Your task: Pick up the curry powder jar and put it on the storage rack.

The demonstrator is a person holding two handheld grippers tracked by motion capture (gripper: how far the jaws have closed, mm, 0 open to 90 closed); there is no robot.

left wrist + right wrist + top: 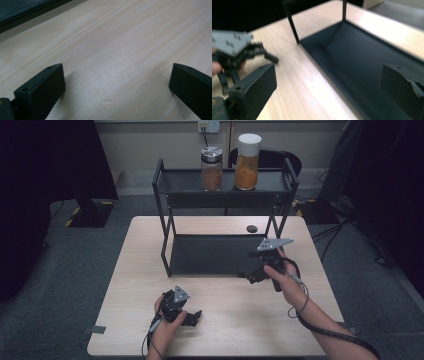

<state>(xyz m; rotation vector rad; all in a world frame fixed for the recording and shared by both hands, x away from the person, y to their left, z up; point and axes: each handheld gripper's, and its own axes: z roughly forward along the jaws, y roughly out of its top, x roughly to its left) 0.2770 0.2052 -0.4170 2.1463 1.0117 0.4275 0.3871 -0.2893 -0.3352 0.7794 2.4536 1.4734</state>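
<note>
I have nothing gripped, so the nearest thing to my tools is the black metal rack [215, 254]. It stands upright on the far half of the bench [150, 270], a two-tier frame on thin legs. Its lower tray lies flat on the wood and is bare. The upper shelf carries two jars at the far side: a glass jar with a metal lid [212, 168] on the left, a white-capped jar of orange stuff [248, 162] just right of it.

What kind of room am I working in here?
Probably an office or lab corner set up for recording: a wooden table on grey carpet, a black two-tier rack holding two jars, and a wall socket.
</note>
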